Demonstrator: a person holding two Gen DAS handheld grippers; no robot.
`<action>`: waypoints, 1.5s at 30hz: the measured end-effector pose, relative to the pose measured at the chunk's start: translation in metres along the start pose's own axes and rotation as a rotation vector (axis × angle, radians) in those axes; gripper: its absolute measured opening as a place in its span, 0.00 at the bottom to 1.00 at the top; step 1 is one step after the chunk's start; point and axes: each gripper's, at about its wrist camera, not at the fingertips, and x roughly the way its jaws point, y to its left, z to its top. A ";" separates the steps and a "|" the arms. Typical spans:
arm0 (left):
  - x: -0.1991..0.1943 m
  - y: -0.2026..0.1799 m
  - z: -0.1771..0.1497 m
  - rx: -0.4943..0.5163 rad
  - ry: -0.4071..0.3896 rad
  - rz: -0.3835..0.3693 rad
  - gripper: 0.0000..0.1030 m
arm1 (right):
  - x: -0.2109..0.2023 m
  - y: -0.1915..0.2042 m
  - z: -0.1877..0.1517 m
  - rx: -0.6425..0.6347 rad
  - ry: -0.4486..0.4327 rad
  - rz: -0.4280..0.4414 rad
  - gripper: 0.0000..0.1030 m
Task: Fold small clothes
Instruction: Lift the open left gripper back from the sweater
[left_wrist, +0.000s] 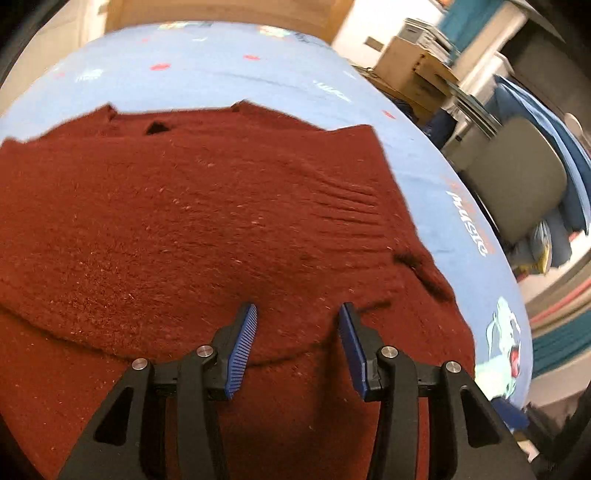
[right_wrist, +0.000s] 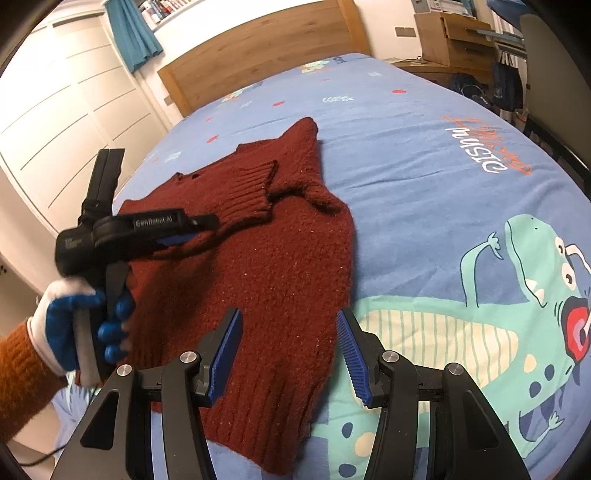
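A dark red knitted sweater (right_wrist: 280, 266) lies on the blue printed bedsheet (right_wrist: 424, 177), with one ribbed sleeve cuff (right_wrist: 251, 192) folded across its chest. In the left wrist view the sweater (left_wrist: 184, 221) fills most of the frame. My left gripper (left_wrist: 298, 314) hovers open and empty just above the sweater's middle; it also shows in the right wrist view (right_wrist: 192, 236), held by a gloved hand. My right gripper (right_wrist: 290, 317) is open and empty above the sweater's lower right edge.
A wooden headboard (right_wrist: 266, 48) stands at the far end of the bed. White wardrobe doors (right_wrist: 66, 110) are on the left. Cardboard boxes (left_wrist: 413, 70), a chair (left_wrist: 517, 184) and bags crowd the floor to the right of the bed.
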 end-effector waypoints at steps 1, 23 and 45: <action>-0.004 0.004 0.002 -0.004 -0.007 -0.009 0.39 | 0.000 0.001 0.001 -0.004 -0.001 -0.001 0.53; -0.052 0.154 -0.002 -0.153 -0.169 0.416 0.40 | 0.008 0.024 0.012 -0.071 0.023 -0.037 0.53; -0.080 0.144 -0.036 -0.114 -0.166 0.511 0.41 | 0.017 0.055 0.014 -0.139 0.057 -0.056 0.53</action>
